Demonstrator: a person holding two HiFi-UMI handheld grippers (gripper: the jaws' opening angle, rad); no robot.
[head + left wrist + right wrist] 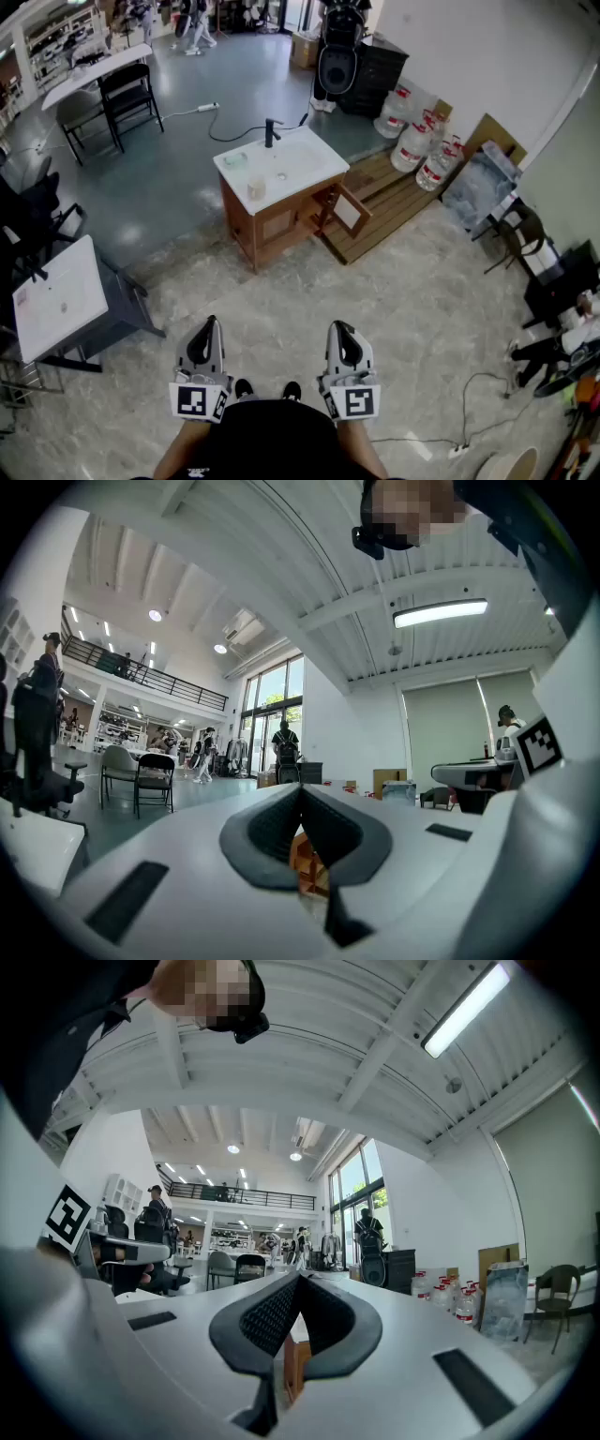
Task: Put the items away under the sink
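Observation:
A wooden sink cabinet (272, 220) with a white top (305, 164) and a black tap (270, 132) stands across the floor, well ahead of me. Its right door (349, 212) hangs open. On the top sit a small cup (256, 188) and a pale dish (234, 159). My left gripper (204, 330) and right gripper (342, 332) are held low near my body, both shut and empty, tips pointing toward the cabinet. The cabinet (309, 864) shows through the left jaws' gap, and the cabinet (292, 1358) shows through the right jaws' gap too.
A wooden pallet (389, 192) lies right of the cabinet, with water jugs (422, 141) behind it. A white table (56, 300) stands at left, black chairs (127, 94) farther back, and a cable (469, 403) runs on the floor at right.

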